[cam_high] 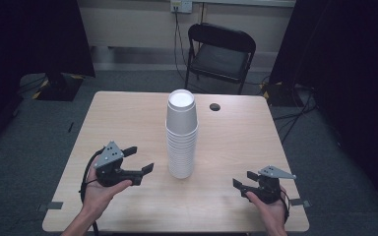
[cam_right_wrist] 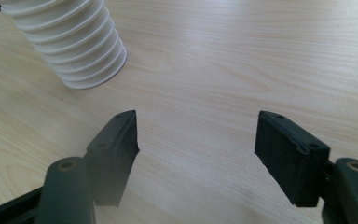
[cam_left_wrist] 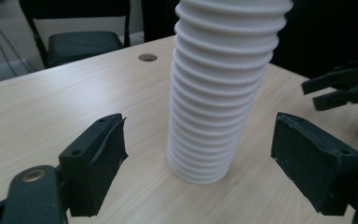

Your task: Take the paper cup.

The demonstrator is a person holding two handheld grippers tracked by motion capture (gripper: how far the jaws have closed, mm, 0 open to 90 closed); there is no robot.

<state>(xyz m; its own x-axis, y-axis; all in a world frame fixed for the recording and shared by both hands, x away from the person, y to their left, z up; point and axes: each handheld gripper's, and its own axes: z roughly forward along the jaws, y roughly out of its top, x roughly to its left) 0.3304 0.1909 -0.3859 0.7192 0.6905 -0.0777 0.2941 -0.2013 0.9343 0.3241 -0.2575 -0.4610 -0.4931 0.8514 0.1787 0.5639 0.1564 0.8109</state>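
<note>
A tall stack of white foam cups [cam_high: 181, 133] stands upside down in the middle of the wooden table [cam_high: 128, 123]. My left gripper [cam_high: 140, 159] is held just left of the stack, open and empty, pointing toward it. In the left gripper view the cup stack [cam_left_wrist: 216, 93] rises a little beyond the two spread jaws of my left gripper [cam_left_wrist: 200, 158]. My right gripper [cam_high: 244, 179] rests low at the table's front right, open, with nothing between its jaws. The right gripper view has the stack's base [cam_right_wrist: 77, 44] at the upper left, well away from my right gripper [cam_right_wrist: 196, 140].
A black folding chair [cam_high: 220, 54] stands behind the table. A small dark round hole [cam_high: 215, 106] sits near the table's far edge, right of the stack. Dark curtains hang at both sides and cables lie on the grey floor.
</note>
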